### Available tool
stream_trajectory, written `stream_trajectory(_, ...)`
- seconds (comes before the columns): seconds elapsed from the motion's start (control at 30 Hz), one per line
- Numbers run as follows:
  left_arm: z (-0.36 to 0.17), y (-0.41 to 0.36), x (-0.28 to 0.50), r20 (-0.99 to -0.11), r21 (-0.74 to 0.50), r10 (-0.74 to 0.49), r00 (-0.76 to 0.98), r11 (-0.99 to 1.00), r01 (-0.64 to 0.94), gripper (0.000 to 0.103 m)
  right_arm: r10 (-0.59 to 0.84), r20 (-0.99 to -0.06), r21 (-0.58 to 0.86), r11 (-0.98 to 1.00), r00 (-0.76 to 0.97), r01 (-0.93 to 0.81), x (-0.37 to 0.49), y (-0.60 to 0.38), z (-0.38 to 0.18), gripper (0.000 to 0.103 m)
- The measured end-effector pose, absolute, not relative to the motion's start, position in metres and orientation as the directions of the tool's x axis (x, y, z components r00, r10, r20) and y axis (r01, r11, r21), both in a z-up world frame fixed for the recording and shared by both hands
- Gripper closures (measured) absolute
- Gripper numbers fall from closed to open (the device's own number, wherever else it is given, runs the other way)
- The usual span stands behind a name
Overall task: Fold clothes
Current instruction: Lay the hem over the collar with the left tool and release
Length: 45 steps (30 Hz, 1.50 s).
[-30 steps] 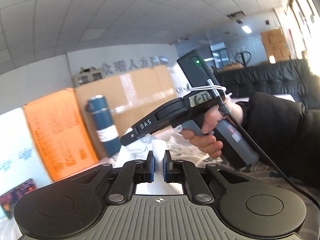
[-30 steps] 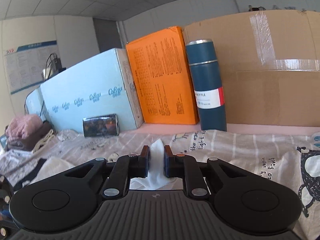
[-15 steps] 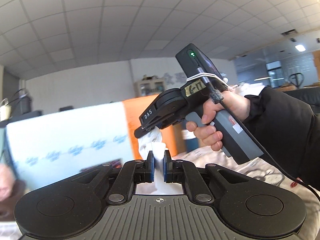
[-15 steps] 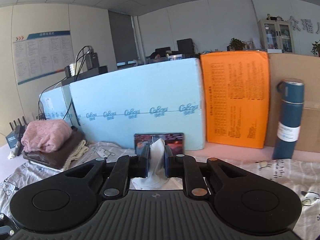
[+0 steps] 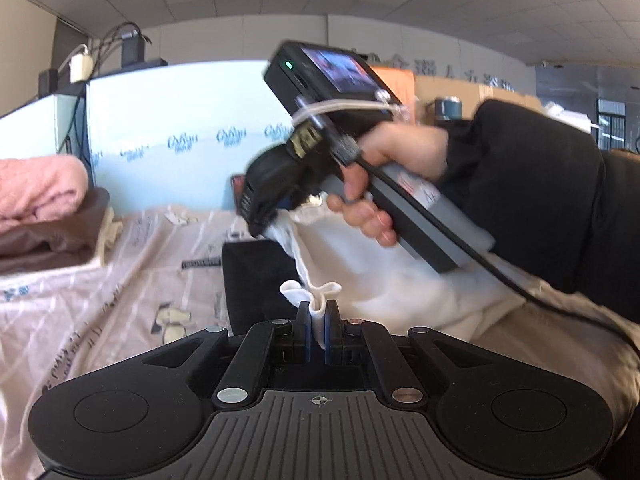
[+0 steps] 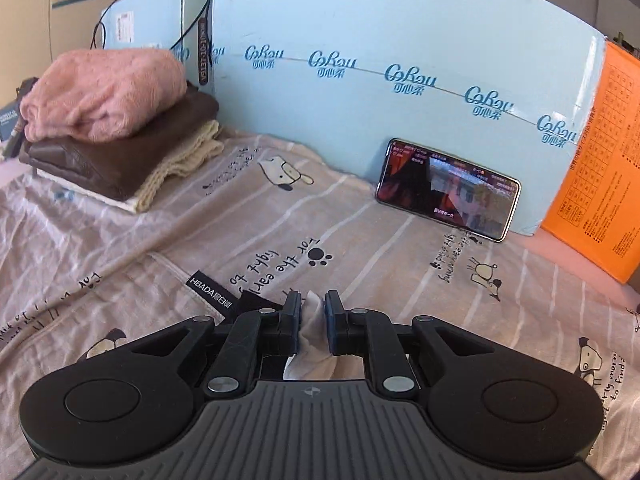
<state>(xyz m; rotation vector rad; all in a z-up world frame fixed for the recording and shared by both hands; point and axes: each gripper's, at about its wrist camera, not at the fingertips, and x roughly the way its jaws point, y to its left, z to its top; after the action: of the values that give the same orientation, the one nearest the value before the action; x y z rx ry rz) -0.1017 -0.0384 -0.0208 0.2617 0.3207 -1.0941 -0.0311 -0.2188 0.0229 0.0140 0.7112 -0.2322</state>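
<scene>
A: The white garment [image 5: 384, 280] is pinched at two points. Nearest, the left gripper [image 5: 318, 322] has a bunched fold of it clamped between its closed pads, the cloth puffing out just above the tips. Right behind that, the right gripper [image 5: 266, 224], held in the person's hand [image 5: 384, 184], clamps another bit of the same cloth, and a taut strip runs between the two.

B: What has changed in the last second?

A: Both claws have swung sideways with the cloth. A second ago the left wrist view looked up at cardboard, an orange board and a blue bottle; now it looks down at the patterned sheet [image 5: 120, 280] and a black item [image 5: 256, 280] lying just beyond the left tips. The rest of the garment sags on the right, under the hand's sleeve.

B: And from the right claw?

A: Its own view shows white cloth squeezed between its pads [image 6: 312, 322], with the black item's label just left of the tips. Farther ahead, a phone [image 6: 448, 188] leans on the pale blue board [image 6: 360, 40]. Far left sits a stack of folded clothes [image 6: 116, 132], pink on top.

B: So what does it mean?

A: I judge the garment is being carried over for laying out flat, so folding proper hasn't begun. Both grips look secure.
</scene>
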Motion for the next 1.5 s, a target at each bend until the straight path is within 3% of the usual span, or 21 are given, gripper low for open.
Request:
stream_trajectory(0.03,-0.022,-0.035,-0.102,-0.392,0.061,-0.821,0.414,0.426,0.903,0.097,-0.19,-0.648,-0.05,0.977,0.738,0.208,-0.029,-0.218,0.022,0.088)
stream_trajectory(0.1,-0.025,-0.025,-0.106,-0.403,0.097,-0.823,0.401,0.397,0.913,0.094,-0.163,-0.618,0.0,0.978,0.769,0.208,-0.032,-0.221,0.028,0.07)
stream_trajectory(0.13,-0.024,-0.023,-0.107,-0.403,0.108,-0.825,0.396,0.387,0.916,0.093,-0.15,-0.602,0.025,0.978,0.784,0.207,-0.033,-0.223,0.031,0.051)
stream_trajectory(0.17,-0.024,-0.019,-0.106,-0.403,0.114,-0.829,0.387,0.374,0.92,0.088,-0.146,-0.581,0.045,0.976,0.8,0.212,-0.037,-0.226,0.036,0.039)
stream_trajectory(0.27,-0.021,-0.01,-0.1,-0.396,0.11,-0.846,0.357,0.342,0.933,0.075,-0.134,-0.536,0.109,0.968,0.833,0.226,-0.051,-0.241,0.052,0.031)
stream_trajectory(0.33,-0.016,-0.005,-0.092,-0.378,0.065,-0.861,0.34,0.342,0.938,0.054,-0.106,-0.535,0.173,0.957,0.838,0.232,-0.062,-0.255,0.057,0.027)
stream_trajectory(0.37,-0.014,-0.004,-0.088,-0.368,0.033,-0.867,0.336,0.349,0.937,0.035,-0.086,-0.544,0.2,0.953,0.835,0.228,-0.065,-0.26,0.057,0.026)
stream_trajectory(0.4,-0.012,-0.003,-0.084,-0.354,-0.002,-0.876,0.326,0.349,0.937,0.028,-0.054,-0.559,0.235,0.946,0.827,0.221,-0.068,-0.265,0.054,0.026)
stream_trajectory(0.6,-0.011,-0.009,-0.076,-0.342,-0.062,-0.882,0.324,0.366,0.929,0.027,0.135,-0.616,0.416,0.893,0.776,0.174,-0.066,-0.271,0.017,0.024)
stream_trajectory(0.83,-0.014,-0.01,-0.077,-0.37,-0.062,-0.859,0.354,0.403,0.913,0.025,0.087,-0.561,0.381,0.91,0.823,0.163,-0.064,-0.264,0.014,0.022)
stream_trajectory(0.9,-0.015,-0.01,-0.074,-0.378,-0.071,-0.847,0.374,0.429,0.901,0.016,0.063,-0.525,0.387,0.906,0.849,0.172,-0.075,-0.271,0.026,0.022)
stream_trajectory(1.03,-0.02,-0.019,-0.071,-0.443,-0.074,-0.819,0.365,0.439,0.895,0.011,-0.004,-0.469,0.375,0.904,0.883,0.204,-0.105,-0.286,0.047,0.015)
stream_trajectory(1.13,-0.023,-0.024,-0.074,-0.475,-0.046,-0.797,0.373,0.446,0.894,0.01,-0.056,-0.461,0.353,0.904,0.885,0.241,-0.128,-0.295,0.052,0.014)
stream_trajectory(1.27,-0.015,-0.012,-0.077,-0.449,-0.075,-0.814,0.369,0.445,0.892,0.01,-0.121,-0.48,0.307,0.905,0.869,0.296,-0.158,-0.305,0.048,0.011)
stream_trajectory(1.5,-0.006,0.005,-0.103,-0.459,-0.142,-0.859,0.228,0.324,0.935,0.008,-0.205,-0.477,0.397,0.817,0.855,0.418,-0.197,-0.348,0.025,0.011)
